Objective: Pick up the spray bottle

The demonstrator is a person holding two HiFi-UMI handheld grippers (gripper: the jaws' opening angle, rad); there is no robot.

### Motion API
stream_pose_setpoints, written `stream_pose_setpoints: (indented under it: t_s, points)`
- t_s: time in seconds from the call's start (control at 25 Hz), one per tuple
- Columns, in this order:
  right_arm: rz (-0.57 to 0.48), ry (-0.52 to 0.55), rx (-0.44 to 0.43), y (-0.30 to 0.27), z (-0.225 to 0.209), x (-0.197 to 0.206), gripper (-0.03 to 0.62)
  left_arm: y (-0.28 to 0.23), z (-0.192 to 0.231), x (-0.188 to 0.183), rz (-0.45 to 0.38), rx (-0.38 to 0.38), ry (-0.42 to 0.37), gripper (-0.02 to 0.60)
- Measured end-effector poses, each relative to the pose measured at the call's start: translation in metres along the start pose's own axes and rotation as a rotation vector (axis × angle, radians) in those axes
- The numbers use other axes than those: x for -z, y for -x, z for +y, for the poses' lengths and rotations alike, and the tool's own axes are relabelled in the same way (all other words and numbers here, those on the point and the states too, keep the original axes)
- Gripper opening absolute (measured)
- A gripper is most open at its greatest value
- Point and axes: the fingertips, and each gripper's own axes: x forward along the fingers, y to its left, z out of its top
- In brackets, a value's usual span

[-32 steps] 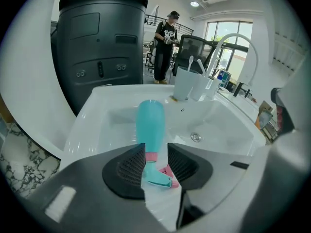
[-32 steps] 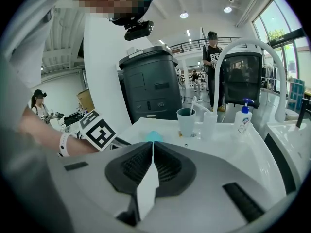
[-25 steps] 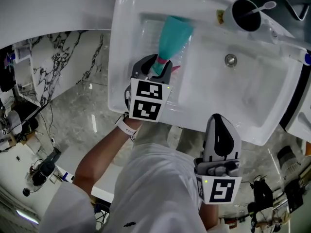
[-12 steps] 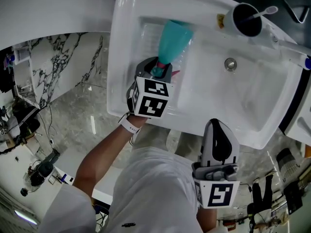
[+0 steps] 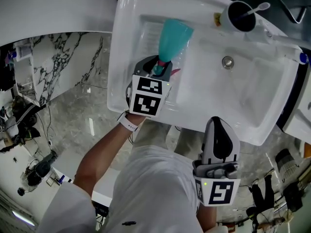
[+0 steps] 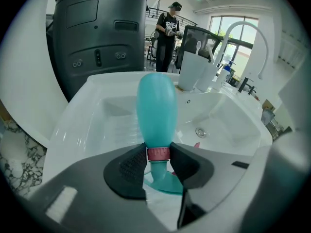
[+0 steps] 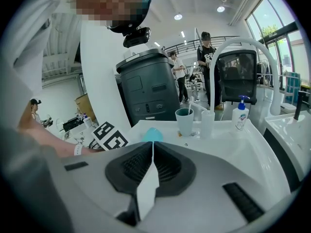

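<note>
The teal spray bottle (image 5: pixel 173 37) with a pink collar lies along the ribbed left part of the white sink (image 5: pixel 121 57). My left gripper (image 5: pixel 158 67) sits at its neck. In the left gripper view the two black pads press on the pink collar of the spray bottle (image 6: pixel 155 106), and the left gripper (image 6: pixel 159 154) has just been closing on it. The teal nozzle hangs below the jaws. My right gripper (image 5: pixel 217 123) hovers below the sink's near rim, away from the bottle. In its own view the right gripper (image 7: pixel 151 152) is shut, with nothing between its pads.
A dark cup (image 5: pixel 242 14) with a toothbrush stands at the sink's far rim, beside the drain (image 5: pixel 227 61). The right gripper view shows the cup (image 7: pixel 184 121), a soap dispenser (image 7: pixel 240 116) and an arched faucet (image 7: pixel 243 47). People stand in the background.
The left gripper and the bottle keep almost the same spot over the sink. The right gripper has stayed put.
</note>
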Motion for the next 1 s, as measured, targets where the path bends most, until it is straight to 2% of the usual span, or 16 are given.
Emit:
stream_pose_setpoints:
  t_s: [0.16, 0.36, 0.56, 1.0]
  points:
    - [-0.023, 0.02, 0.001, 0.012, 0.003, -0.008, 0.008, 0.022, -0.009, -0.009, -0.041, 0.013, -0.006, 0.146]
    - [-0.073, 0.067, 0.002, 0.025, 0.006, -0.028, 0.008, 0.063, -0.02, -0.033, -0.134, 0.017, -0.02, 0.146]
    - [-0.118, 0.075, 0.008, 0.05, 0.013, -0.055, 0.008, 0.121, -0.038, -0.052, -0.219, 0.056, 0.004, 0.146]
    - [-0.257, 0.133, 0.047, 0.117, 0.008, -0.114, 0.008, 0.26, -0.084, -0.1, -0.457, 0.056, -0.035, 0.146]
